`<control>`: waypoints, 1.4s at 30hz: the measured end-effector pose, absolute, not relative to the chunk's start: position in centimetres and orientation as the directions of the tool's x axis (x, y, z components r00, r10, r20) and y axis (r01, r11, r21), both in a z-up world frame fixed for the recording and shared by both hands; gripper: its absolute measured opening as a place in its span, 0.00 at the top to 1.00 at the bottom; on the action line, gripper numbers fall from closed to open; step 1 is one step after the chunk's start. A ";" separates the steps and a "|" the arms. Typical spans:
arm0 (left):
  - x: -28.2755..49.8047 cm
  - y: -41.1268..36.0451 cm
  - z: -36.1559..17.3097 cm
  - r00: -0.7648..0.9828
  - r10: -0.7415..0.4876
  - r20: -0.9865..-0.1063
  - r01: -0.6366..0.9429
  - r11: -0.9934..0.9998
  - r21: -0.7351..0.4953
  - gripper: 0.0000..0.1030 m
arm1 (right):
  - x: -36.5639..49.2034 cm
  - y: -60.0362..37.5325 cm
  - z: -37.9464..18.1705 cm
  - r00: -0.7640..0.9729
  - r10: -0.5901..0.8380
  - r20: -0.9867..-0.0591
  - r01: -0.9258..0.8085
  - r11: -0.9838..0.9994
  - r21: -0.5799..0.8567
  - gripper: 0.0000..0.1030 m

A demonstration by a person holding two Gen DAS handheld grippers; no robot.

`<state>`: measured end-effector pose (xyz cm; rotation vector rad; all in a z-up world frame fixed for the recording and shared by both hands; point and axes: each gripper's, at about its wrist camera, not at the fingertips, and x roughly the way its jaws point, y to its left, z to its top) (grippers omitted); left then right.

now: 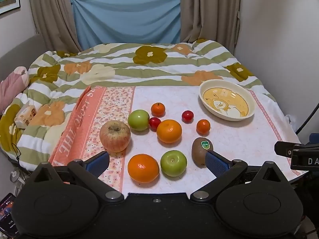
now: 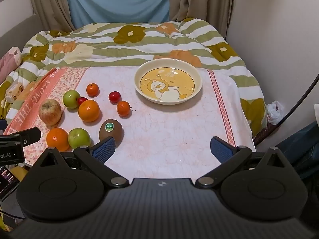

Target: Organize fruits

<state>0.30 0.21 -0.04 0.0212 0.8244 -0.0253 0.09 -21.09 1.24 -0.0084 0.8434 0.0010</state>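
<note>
Both claws gape above fruit [image 1: 169, 131] beside the plate [image 2: 196, 91]

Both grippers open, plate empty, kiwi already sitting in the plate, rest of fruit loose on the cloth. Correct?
Not quite: the kiwi is not in the plate; it lies on the cloth with the other fruit, as the right wrist view shows. The rest stands: both grippers open, plate empty.

The left gripper [image 1: 157, 162] hung with its fingers spread wide above an orange [image 1: 143, 167] and a green apple [image 1: 173, 163]. A kiwi [image 1: 201, 153] lay beside its right finger. The plate [image 1: 227, 100] stood well apart.
</note>
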 end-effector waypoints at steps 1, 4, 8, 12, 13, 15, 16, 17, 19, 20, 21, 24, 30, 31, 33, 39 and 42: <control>0.2 0.6 0.0 0.691 -0.022 -0.723 0.027 1.000 -0.005 0.00 | 0.1 -21.1 1.3 0.664 -0.004 -0.748 -0.005 1.000 -0.009 0.00; 0.2 0.4 -0.1 0.694 -0.001 -0.720 0.017 1.000 0.015 0.00 | 0.1 -21.1 1.3 0.662 0.000 -0.749 -0.008 1.000 -0.007 0.00; 0.4 0.5 -0.1 0.689 0.002 -0.724 0.015 1.000 0.016 0.00 | 0.4 -21.2 1.0 0.662 -0.005 -0.749 -0.002 1.000 -0.008 0.00; 0.6 0.6 -0.2 0.679 0.009 -0.734 0.014 1.000 0.025 0.00 | 0.4 -21.2 0.9 0.662 0.000 -0.750 -0.008 1.000 -0.008 0.00; 0.7 0.6 -0.2 0.678 0.007 -0.735 0.014 1.000 0.023 0.00 | 0.4 -21.2 0.9 0.663 0.000 -0.749 -0.009 1.000 -0.008 0.00; 0.7 0.7 -0.3 0.678 0.005 -0.735 0.015 1.000 0.021 0.00 | 0.3 -21.2 0.8 0.665 0.001 -0.747 -0.011 1.000 -0.009 0.00; 0.8 0.7 -0.3 0.678 0.004 -0.735 0.015 1.000 0.020 0.00 | 0.8 -20.9 1.2 0.659 -0.006 -0.752 -0.003 1.000 -0.010 0.00; 0.8 0.7 -0.3 0.679 0.003 -0.734 0.015 1.000 0.018 0.00 | 0.9 -20.8 1.1 0.659 -0.006 -0.752 -0.003 1.000 -0.010 0.00; 0.9 0.8 -0.4 0.679 0.002 -0.734 0.015 1.000 0.016 0.00 | 0.8 -20.9 1.1 0.659 -0.004 -0.752 -0.003 1.000 -0.008 0.00; 0.8 0.7 -0.4 0.678 0.002 -0.735 0.016 1.000 0.017 0.00 | 0.8 -20.9 1.1 0.660 -0.005 -0.752 -0.002 1.000 -0.009 0.00; 0.8 0.7 -0.4 0.679 0.003 -0.734 0.016 1.000 0.018 0.00 | 0.8 -20.8 1.1 0.660 -0.006 -0.752 -0.002 1.000 -0.010 0.00; 0.8 0.8 -0.4 0.678 -0.002 -0.735 0.016 1.000 0.012 0.00 | 0.9 -20.9 1.1 0.660 -0.003 -0.752 -0.005 1.000 -0.009 0.00; 1.0 0.6 -0.4 0.677 -0.003 -0.736 0.014 1.000 0.009 0.00 | 1.1 -20.8 1.1 0.661 -0.002 -0.750 -0.008 1.000 -0.010 0.00; 1.0 0.6 -0.4 0.678 -0.003 -0.735 0.014 1.000 0.009 0.00 | 1.0 -20.9 1.1 0.661 -0.002 -0.751 -0.008 1.000 -0.009 0.00; 1.0 0.6 -0.4 0.679 -0.004 -0.734 0.014 1.000 0.007 0.00 | 1.0 -20.9 1.1 0.660 -0.001 -0.751 -0.008 1.000 -0.008 0.00; 1.0 0.6 -0.4 0.678 -0.004 -0.735 0.014 1.000 0.008 0.00 | 1.1 -21.0 1.0 0.656 -0.003 -0.755 -0.005 1.000 -0.009 0.00; 1.0 0.6 -0.5 0.678 -0.002 -0.735 0.013 1.000 0.008 0.00 | 1.0 -20.9 0.9 0.656 -0.001 -0.754 -0.008 1.000 -0.008 0.00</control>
